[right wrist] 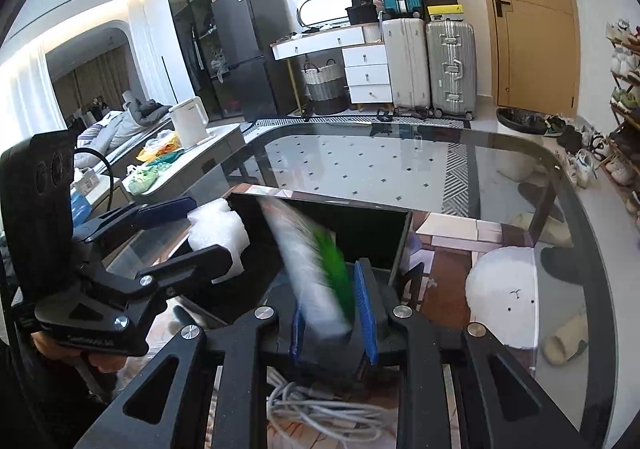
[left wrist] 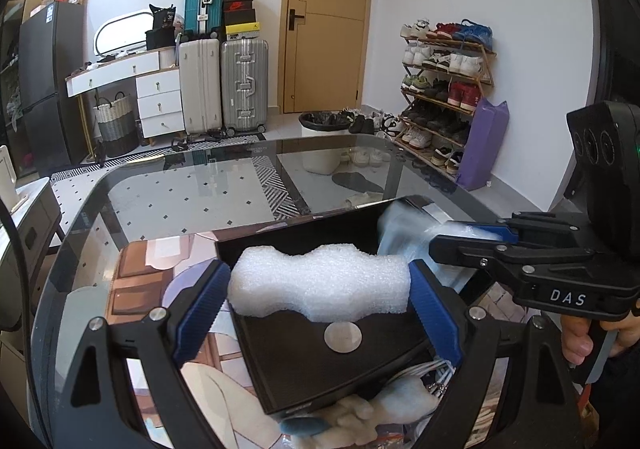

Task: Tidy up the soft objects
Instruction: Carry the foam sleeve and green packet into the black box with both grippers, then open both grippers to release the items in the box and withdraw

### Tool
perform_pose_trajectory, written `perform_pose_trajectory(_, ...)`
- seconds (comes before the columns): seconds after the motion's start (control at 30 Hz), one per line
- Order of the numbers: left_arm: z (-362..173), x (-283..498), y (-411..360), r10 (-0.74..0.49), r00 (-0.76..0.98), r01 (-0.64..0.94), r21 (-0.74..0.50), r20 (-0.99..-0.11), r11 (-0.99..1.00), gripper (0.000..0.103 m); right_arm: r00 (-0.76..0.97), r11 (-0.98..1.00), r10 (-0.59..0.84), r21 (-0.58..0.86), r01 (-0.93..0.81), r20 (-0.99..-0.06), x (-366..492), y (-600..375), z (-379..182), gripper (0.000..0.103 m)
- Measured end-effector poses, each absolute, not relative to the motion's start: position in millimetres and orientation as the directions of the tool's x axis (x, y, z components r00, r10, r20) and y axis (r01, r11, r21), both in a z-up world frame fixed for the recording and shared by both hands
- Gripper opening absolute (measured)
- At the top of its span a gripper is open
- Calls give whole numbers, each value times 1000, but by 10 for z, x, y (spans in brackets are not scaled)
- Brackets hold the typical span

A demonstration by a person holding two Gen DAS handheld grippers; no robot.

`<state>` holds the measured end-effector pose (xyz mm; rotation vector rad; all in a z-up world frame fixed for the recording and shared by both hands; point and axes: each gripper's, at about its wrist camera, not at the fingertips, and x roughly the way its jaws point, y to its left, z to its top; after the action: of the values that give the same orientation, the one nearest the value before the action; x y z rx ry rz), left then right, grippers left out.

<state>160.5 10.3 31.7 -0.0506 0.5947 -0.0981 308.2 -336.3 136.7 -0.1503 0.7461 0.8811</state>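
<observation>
Left gripper [left wrist: 320, 289] clenched on white foam block [left wrist: 320, 283], held over black box [left wrist: 340, 361]; foam looks light, squashy, best pinched across its ends. Box interior largely bare. Right gripper [right wrist: 334, 305] grasping a blurred white-and-green packet [right wrist: 316, 273], limp and probably slippery, above the same box.

- foam [left wrist: 320, 281]: white
- box [left wrist: 332, 361]: black
- packet [right wrist: 320, 273]: white with a green streak
- plush [right wrist: 504, 297]: white
- pads [left wrist: 434, 313]: blue
- floor [left wrist: 180, 201]: white, black diamond dots
</observation>
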Motion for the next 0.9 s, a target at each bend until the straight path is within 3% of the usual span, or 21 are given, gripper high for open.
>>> perform_pose_trajectory(0.13, 297, 1602, 83, -103, 820, 79, -67, -563, 995, 91, 419, 650, 641, 164, -742, -643, 3091, -3385, 1373, 28)
perform_pose_trajectory(0.2, 314, 1576, 90, -109, 818, 85, -70, -564, 994, 98, 431, 652, 639, 152, -743, -637, 3064, -3412, 1395, 39)
perform_pose_trajectory(0.3, 352, 1518, 101, -117, 825, 88, -78, -553, 993, 103, 432, 647, 645, 149, -748, -630, 2999, -3475, 1431, 63)
perform_pose_trajectory(0.37, 378, 1479, 106, -119, 824, 88, -83, -553, 993, 103, 440, 649, 649, 150, -746, -621, 2954, -3520, 1452, 95)
perform_pose_trajectory(0.5, 412, 1374, 155, -115, 824, 78, -91, -554, 993, 103, 453, 652, 672, 178, -737, -585, 2868, -3669, 1506, 102)
perform_pose_trajectory(0.9, 392, 945, 392, -53, 834, -10, -112, -549, 994, 103, 463, 669, 657, 176, -722, -595, 2518, -3942, 1511, 102)
